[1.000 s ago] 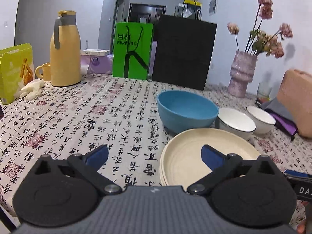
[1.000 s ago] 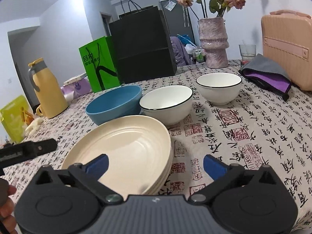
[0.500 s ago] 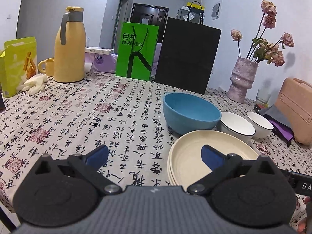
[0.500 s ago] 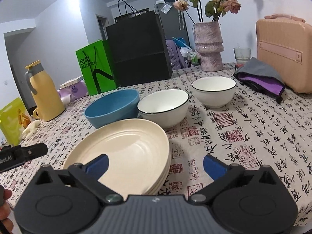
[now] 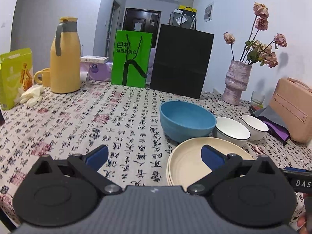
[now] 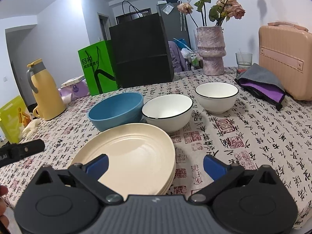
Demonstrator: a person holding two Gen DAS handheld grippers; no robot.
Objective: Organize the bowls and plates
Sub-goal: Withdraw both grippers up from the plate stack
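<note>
Printed across the pale cloth of the table are rows of black Chinese characters and red seal stamps; on the bright green paper shopping bag the large characters 目村 can be read, while the smaller line beneath is too blurred to make out; white letters "DAS" are seen on a black bar at the right edge of the left wrist view, cut off by the frame; the print on the lime-green carton cannot be read.

Both tongs are held wide open with nothing gripped; the left gripper is poised above bare cloth, with its right blue pad over the near rim of the stack of cream ribbed plates; the right gripper is spread across the stack's near right edge, apart from it.

The stack lies near the front edge of the table; just behind it stands the large blue bowl, with the nearer white black-rimmed bowl close beside it and the farther white black-rimmed bowl set apart to the right.

Open cloth is left to the left of the plates as far as the yellow thermos jug, and to their right in front of the folded grey and purple cloth.
</note>
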